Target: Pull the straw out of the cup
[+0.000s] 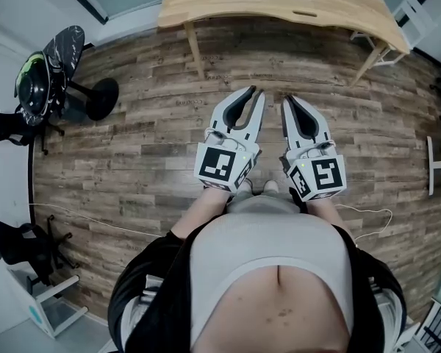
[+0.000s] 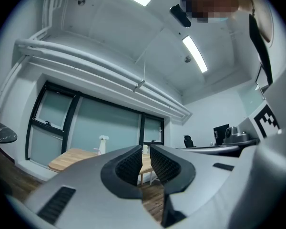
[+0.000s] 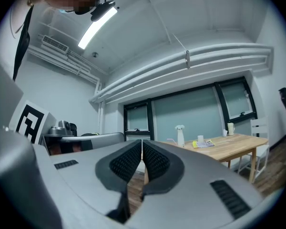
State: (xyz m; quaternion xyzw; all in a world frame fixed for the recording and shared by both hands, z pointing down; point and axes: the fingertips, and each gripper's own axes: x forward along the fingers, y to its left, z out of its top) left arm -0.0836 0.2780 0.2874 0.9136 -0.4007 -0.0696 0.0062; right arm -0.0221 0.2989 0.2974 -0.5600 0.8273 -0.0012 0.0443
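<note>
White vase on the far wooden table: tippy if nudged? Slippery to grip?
Probably tippy: the vase looks tall and narrow, standing upright on the table. Likely rigid and perhaps slick, given its smooth white surface. Weight can't be judged from this far.

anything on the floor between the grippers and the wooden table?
Nothing. The head view shows only bare plank floor between the left gripper, the right gripper and the table.

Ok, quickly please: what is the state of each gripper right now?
Left gripper: open only a little, holding nothing.
Right gripper: closed, holding nothing.
</note>
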